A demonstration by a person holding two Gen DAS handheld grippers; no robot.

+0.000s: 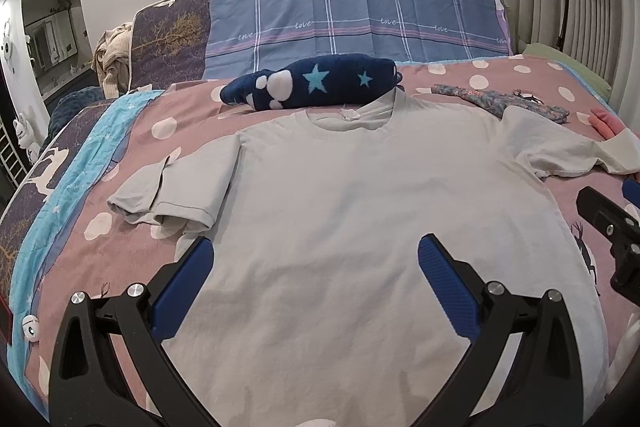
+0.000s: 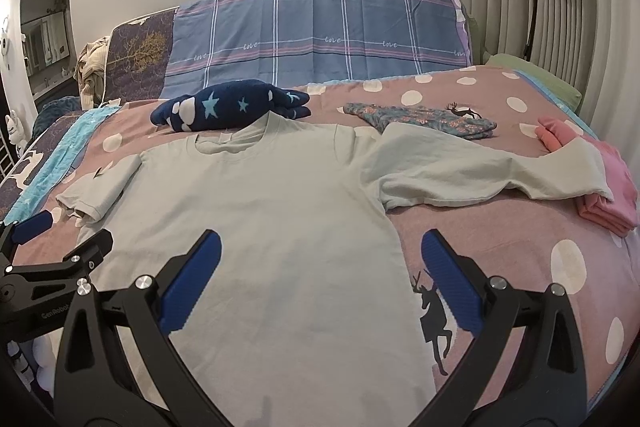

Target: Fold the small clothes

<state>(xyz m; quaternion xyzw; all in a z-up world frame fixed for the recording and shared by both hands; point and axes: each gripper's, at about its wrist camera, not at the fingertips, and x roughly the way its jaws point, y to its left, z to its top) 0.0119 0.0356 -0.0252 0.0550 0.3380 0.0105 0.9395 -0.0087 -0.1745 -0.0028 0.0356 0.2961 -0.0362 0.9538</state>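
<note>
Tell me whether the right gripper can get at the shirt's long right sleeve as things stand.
Probably yes. The right gripper hangs open over the shirt, and the sleeve lies ahead to its right on the bedspread, nothing lying between. Only the sleeve's far end rests on the pink clothes.

A pale T-shirt (image 1: 340, 195) lies flat beneath the wide-open left hand-held gripper (image 1: 316, 259).

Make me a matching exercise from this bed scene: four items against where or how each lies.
Items:
1. T-shirt
2. Starry navy bundle
3. Pink clothes
4. Floral garment

States:
A. under the shirt's right sleeve end
B. spread flat, unfolded
C. touching the shirt's collar
D. beyond the right sleeve, by the deer print

Pairs: 1-B, 2-C, 3-A, 4-D
</note>
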